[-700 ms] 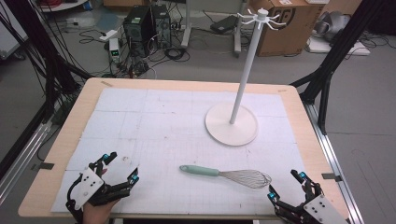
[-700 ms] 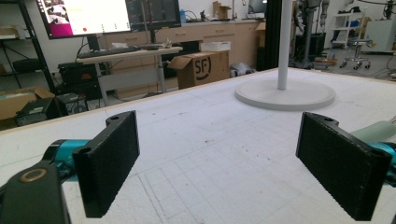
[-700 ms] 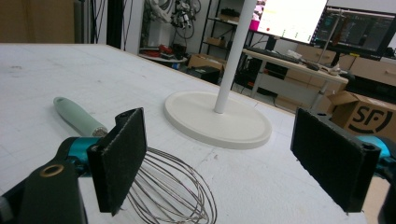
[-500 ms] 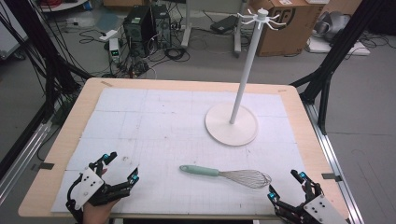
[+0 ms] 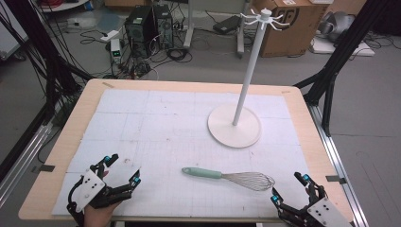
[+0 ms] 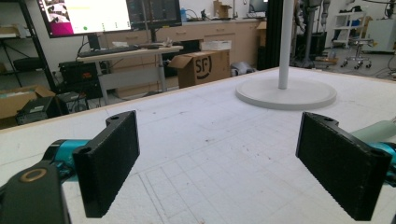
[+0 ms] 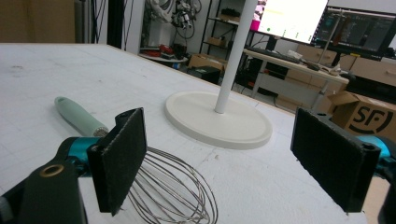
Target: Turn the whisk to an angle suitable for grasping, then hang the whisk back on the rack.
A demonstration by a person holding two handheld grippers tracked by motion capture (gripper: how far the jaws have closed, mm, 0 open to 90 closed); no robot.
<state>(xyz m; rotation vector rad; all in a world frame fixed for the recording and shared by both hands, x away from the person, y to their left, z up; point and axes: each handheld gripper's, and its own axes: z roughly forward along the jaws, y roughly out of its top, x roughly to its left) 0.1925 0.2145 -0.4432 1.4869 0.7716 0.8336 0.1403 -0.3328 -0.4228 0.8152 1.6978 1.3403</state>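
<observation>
While fingers gape | left gripper (image 5: 124,171) low | right gripper (image 5: 289,190) by whisk (image 5: 230,177)

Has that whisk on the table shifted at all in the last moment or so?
No. The whisk lies where it did, its green handle pointing left, the same way off the base of the white stand. Neither pair of tongs touches it.
</observation>
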